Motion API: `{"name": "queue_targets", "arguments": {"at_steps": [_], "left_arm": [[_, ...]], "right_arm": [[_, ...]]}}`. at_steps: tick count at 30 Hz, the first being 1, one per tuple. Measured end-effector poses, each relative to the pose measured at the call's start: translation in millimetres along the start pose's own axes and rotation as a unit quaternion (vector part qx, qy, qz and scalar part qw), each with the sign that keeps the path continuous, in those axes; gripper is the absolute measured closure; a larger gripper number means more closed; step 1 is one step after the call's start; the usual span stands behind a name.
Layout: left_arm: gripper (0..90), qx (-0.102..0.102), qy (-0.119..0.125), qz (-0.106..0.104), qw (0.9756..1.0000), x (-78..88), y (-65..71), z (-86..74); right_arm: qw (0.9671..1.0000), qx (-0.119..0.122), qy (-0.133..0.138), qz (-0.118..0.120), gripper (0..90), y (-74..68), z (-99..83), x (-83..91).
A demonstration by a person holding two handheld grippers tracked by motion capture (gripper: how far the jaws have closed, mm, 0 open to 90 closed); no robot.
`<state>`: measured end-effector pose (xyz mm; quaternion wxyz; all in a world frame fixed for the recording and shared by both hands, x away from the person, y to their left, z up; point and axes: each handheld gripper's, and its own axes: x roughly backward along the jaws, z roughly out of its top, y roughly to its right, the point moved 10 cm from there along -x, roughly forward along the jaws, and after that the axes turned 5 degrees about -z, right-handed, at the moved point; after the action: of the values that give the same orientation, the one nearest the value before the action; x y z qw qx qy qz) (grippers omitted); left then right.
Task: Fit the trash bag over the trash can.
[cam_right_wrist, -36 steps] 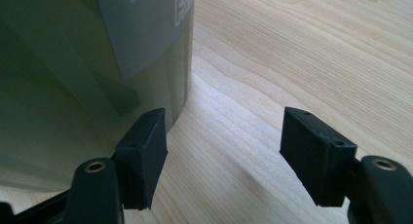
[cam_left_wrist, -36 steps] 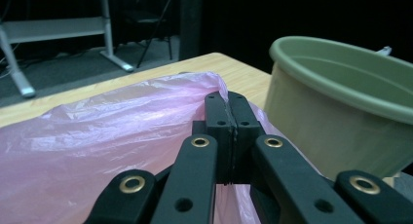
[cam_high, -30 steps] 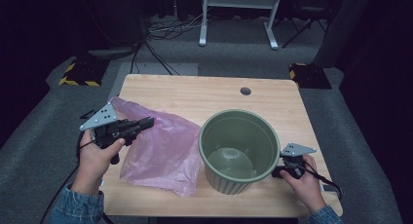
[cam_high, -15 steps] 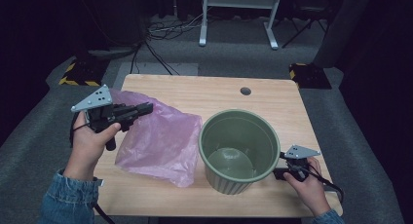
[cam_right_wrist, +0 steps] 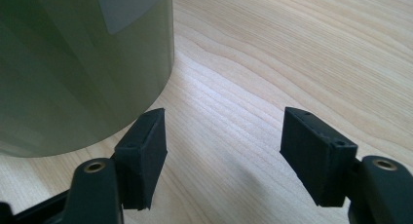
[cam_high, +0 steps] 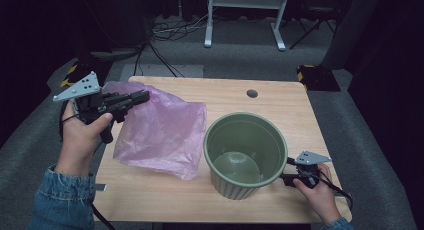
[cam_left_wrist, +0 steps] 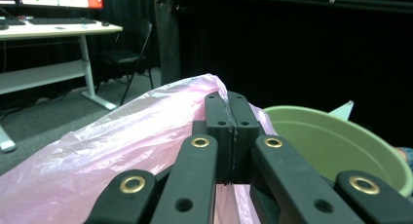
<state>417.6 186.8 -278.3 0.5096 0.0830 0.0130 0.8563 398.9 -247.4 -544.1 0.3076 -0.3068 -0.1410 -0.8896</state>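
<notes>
thin, glossy, crinkled pink plastic bag (cam_high: 160, 132), smooth matt green pot (cam_high: 245, 152) with ribbed sides, and a pale wood-grain table (cam_high: 280, 102) with a satin finish.

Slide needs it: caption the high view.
Left gripper lifts a thin pink plastic bag beside a ribbed green plastic pot; right gripper waits open.

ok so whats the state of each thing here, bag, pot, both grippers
pink plastic bag: pinched at one edge and lifted there, the rest draped on the table
green pot: upright on the table, nothing inside, not gripped
left gripper: shut on the bag's edge
right gripper: open, jaws apart beside the pot's base, low over the table
</notes>
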Motion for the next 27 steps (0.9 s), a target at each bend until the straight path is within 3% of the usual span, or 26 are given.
{"name": "queue_targets", "arguments": {"at_steps": [11, 20, 27], "left_arm": [[89.5, -0.007, 0.013, -0.019, 0.9997, -1.3, 9.1, 18.7], [89.5, -0.02, 0.024, -0.044, 0.9985, -19.3, 23.8, 40.3], [89.5, -0.028, 0.028, -0.061, 0.9974, -39.6, 36.2, 56.5]], "right_arm": [[1.0, 0.0, 0.001, 0.004, 34.0, -1.2, -2.4, -3.3], [0.9999, 0.011, 0.01, 0.003, 32.2, -0.1, -2.6, -1.7], [0.9999, 0.007, 0.012, 0.001, 32.2, -0.3, -3.7, 0.7]]}}
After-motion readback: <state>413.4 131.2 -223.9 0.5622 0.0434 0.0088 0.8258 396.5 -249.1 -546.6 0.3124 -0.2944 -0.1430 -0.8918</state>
